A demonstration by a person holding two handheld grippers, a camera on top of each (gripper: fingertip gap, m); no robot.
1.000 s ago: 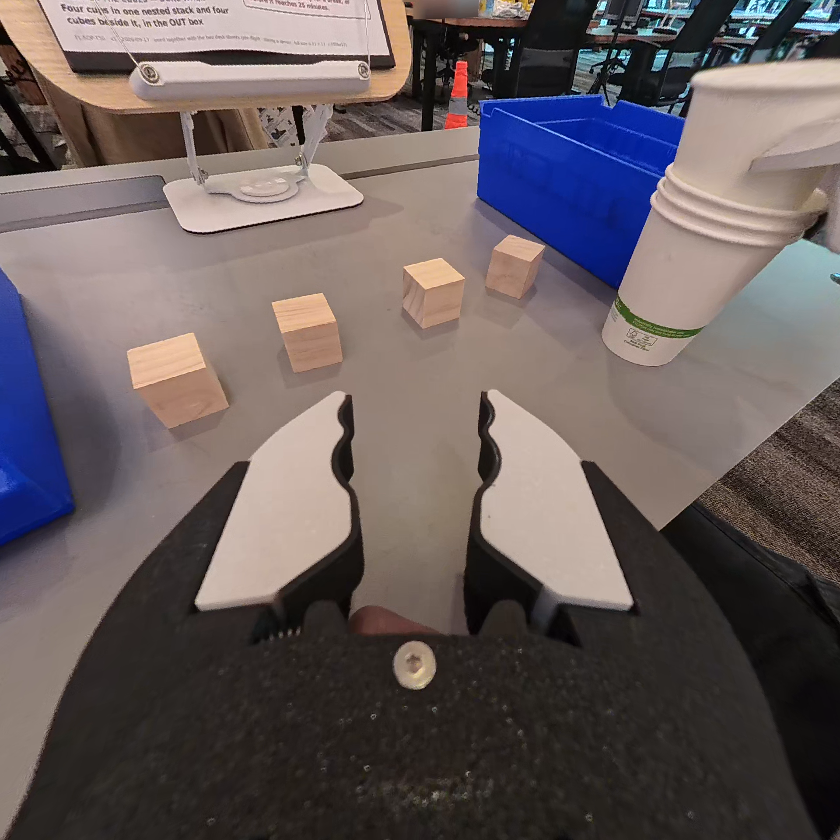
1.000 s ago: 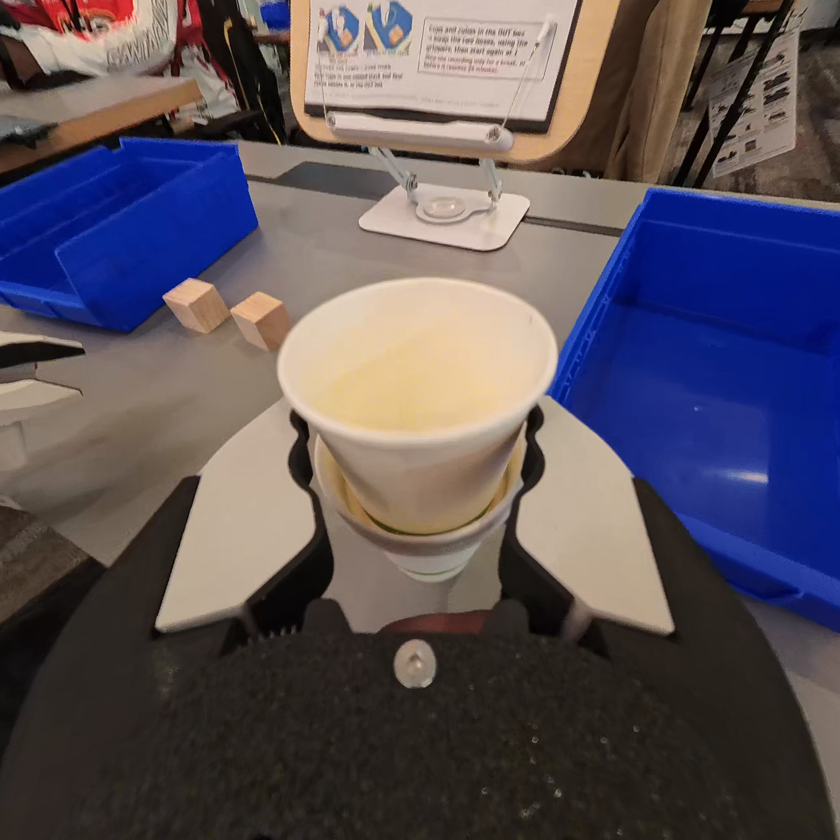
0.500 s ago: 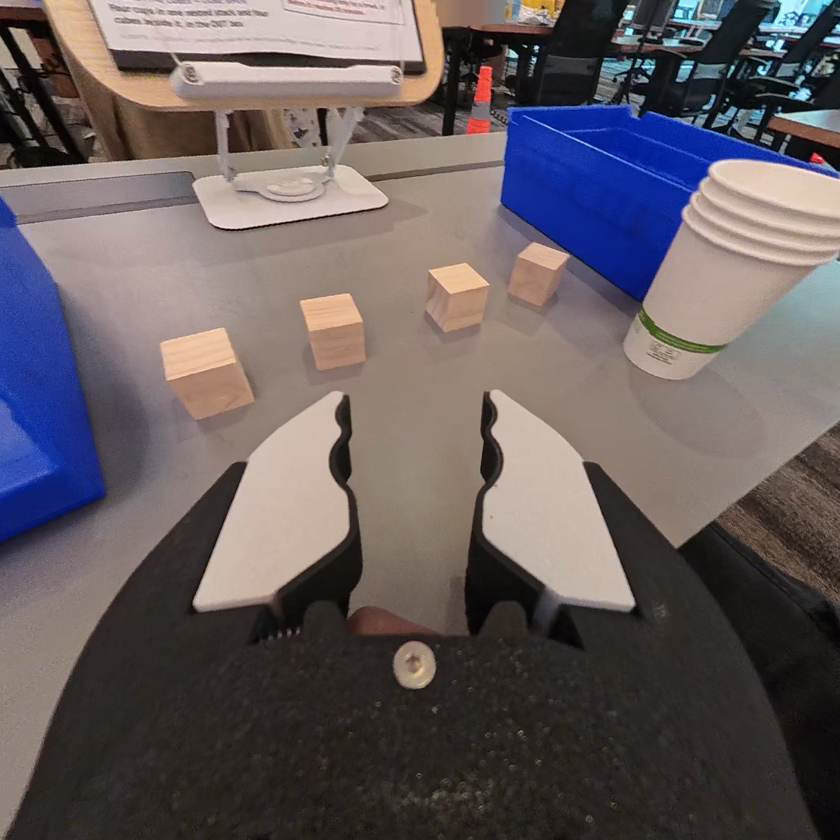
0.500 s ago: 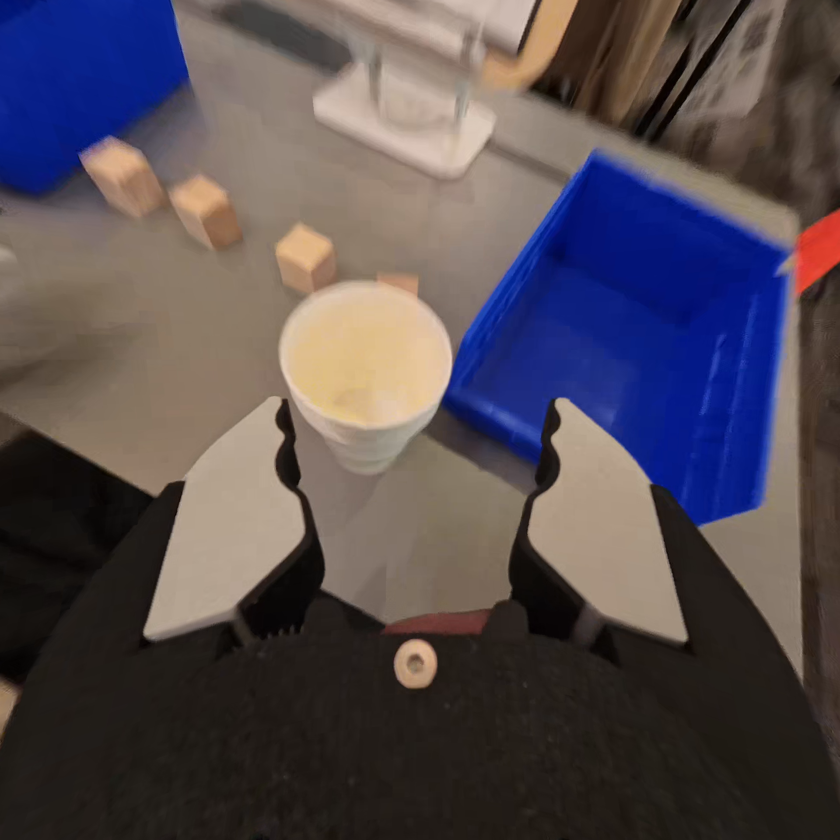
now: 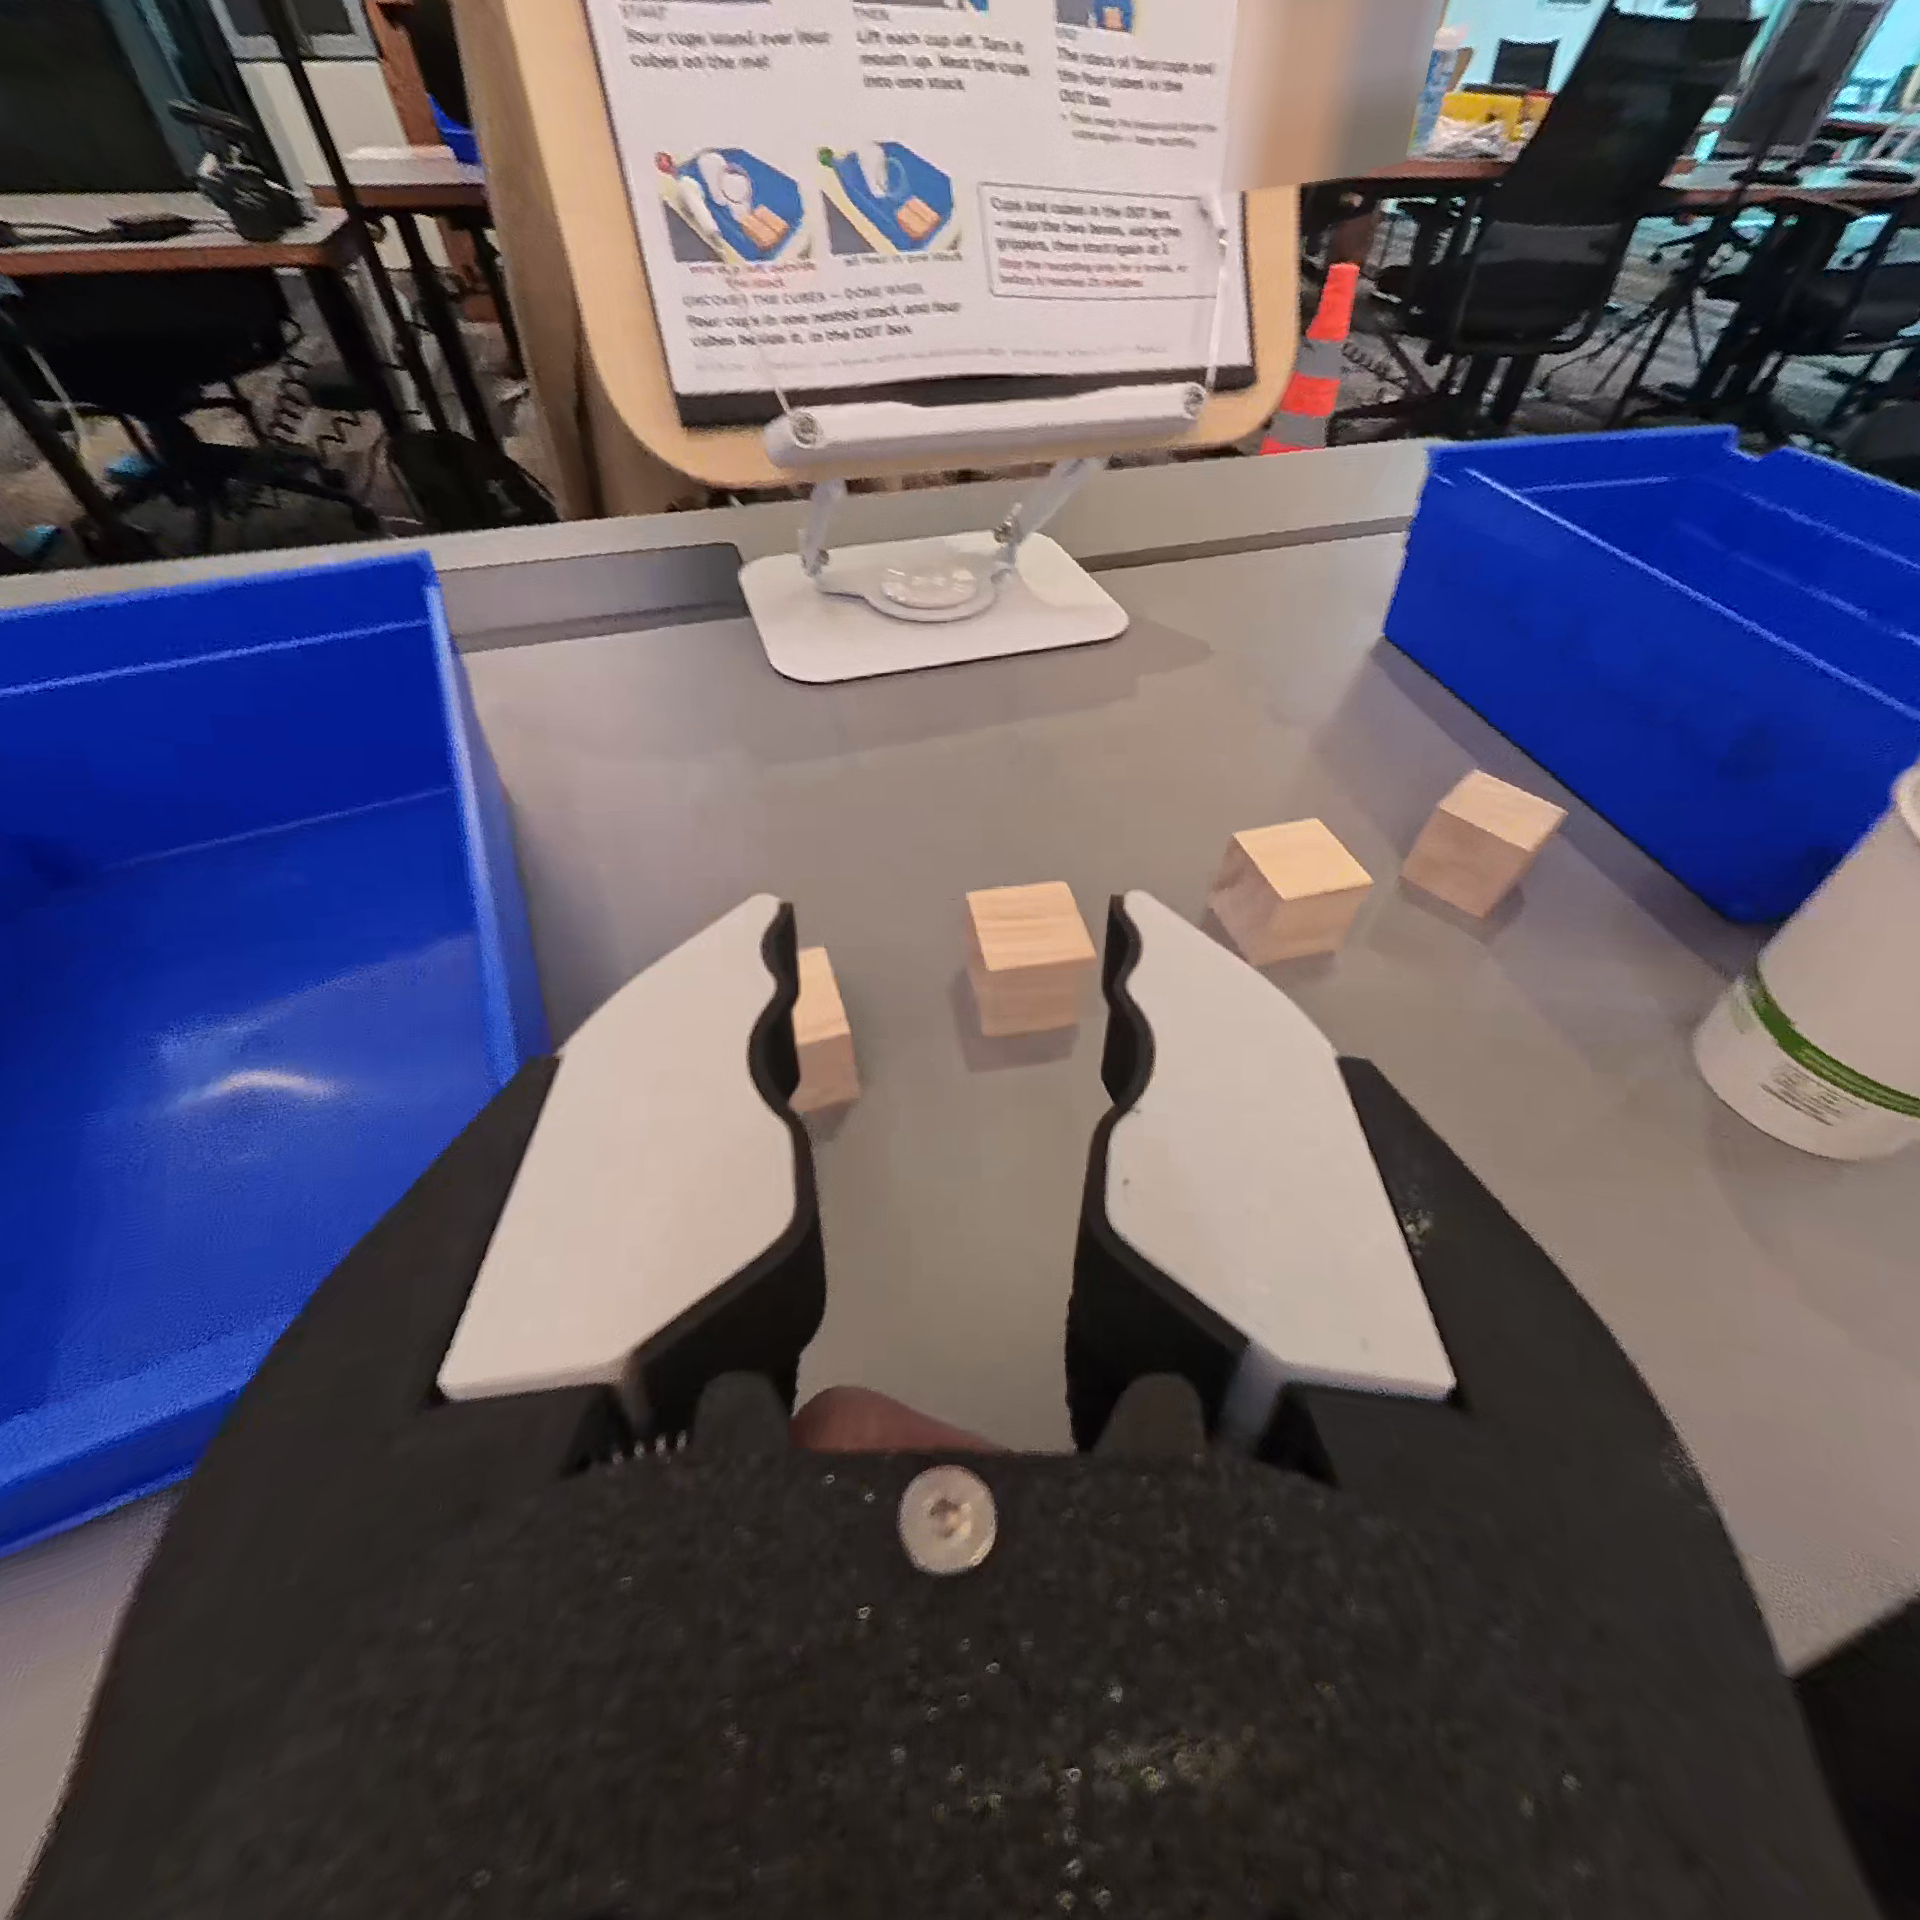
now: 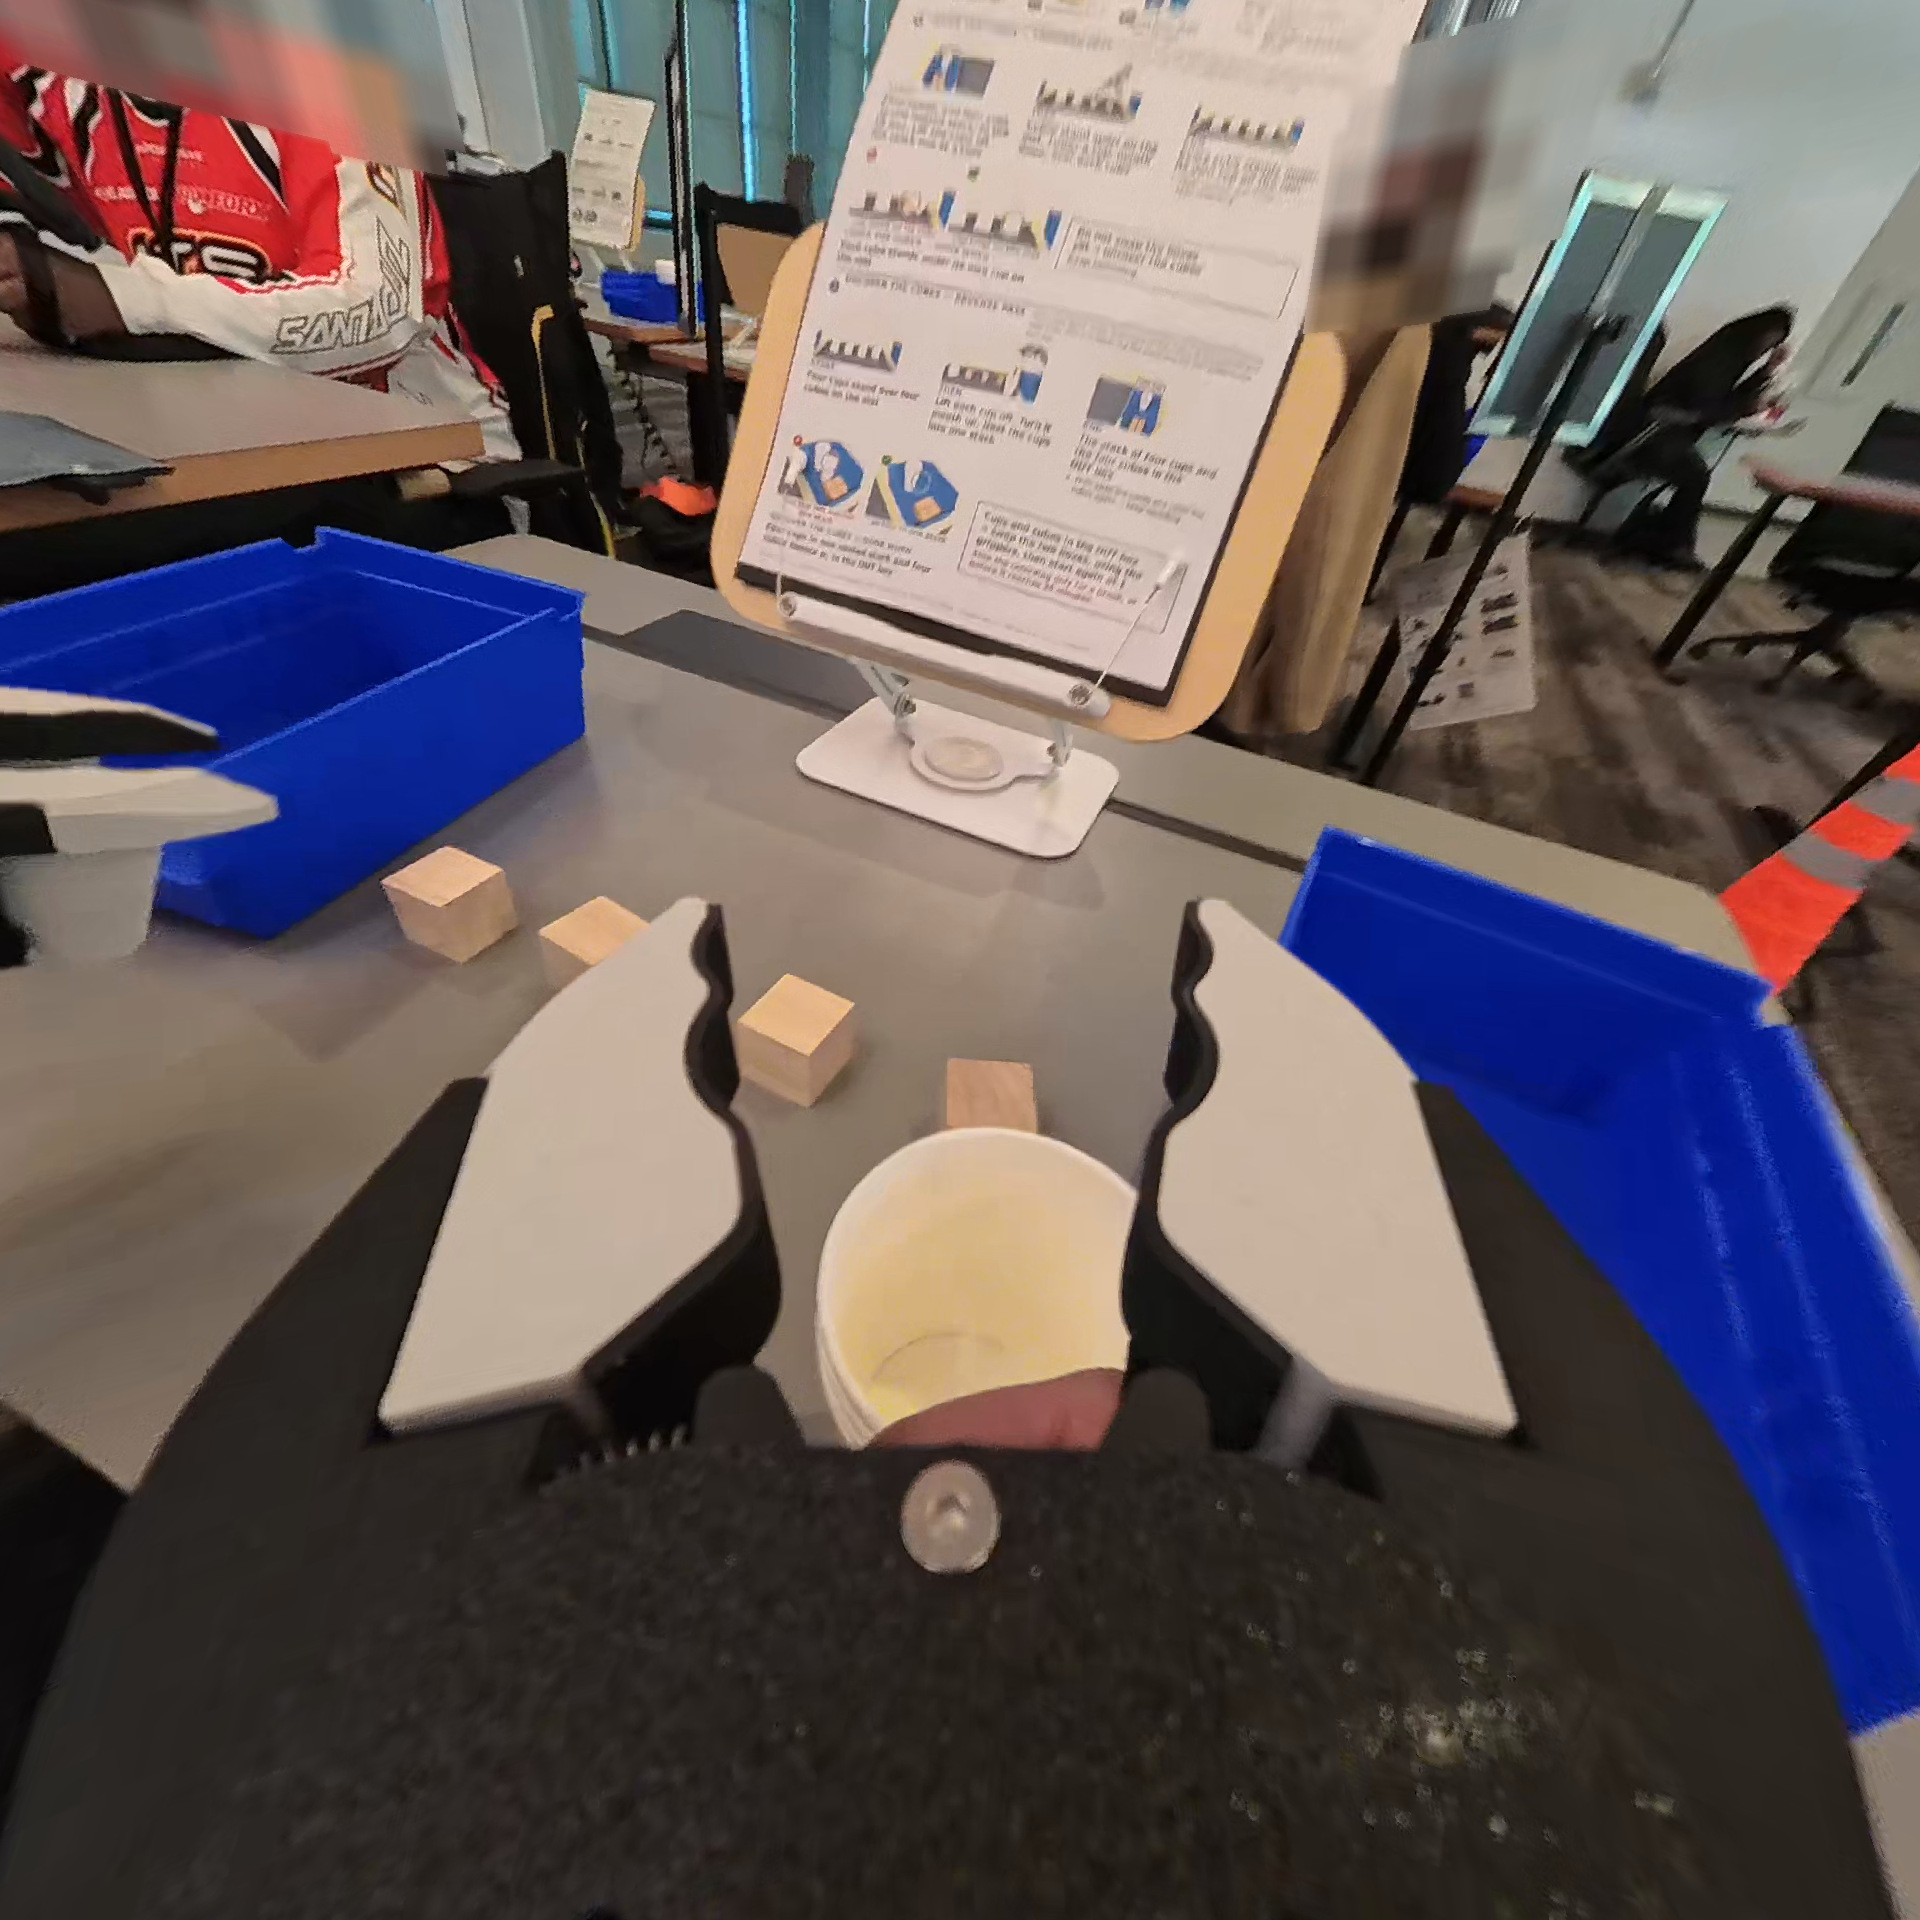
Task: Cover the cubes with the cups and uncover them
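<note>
Several wooden cubes lie in a row on the grey table (image 5: 935,779). In the left wrist view one cube (image 5: 1029,956) lies just beyond my open, empty left gripper (image 5: 948,925). Another (image 5: 826,1029) is half hidden by its left finger, and two more (image 5: 1288,904) (image 5: 1481,857) lie to the right. A nested stack of white paper cups (image 6: 966,1278) stands mouth up between the fingers of my open right gripper (image 6: 951,935). It also shows at the right edge of the left wrist view (image 5: 1829,1039). The nearest cube (image 6: 992,1091) sits right behind the stack.
A blue bin (image 5: 239,987) stands at the left and another blue bin (image 5: 1662,665) at the right. A document stand (image 5: 935,613) with an instruction sheet is at the back middle. The left gripper (image 6: 125,769) shows at the left edge of the right wrist view. A seated person (image 6: 260,239) is beyond the table.
My right gripper opened and let go of the cup stack, which now stands on the table between its fingers. My left gripper swung left, so the cubes lie straight ahead of it.
</note>
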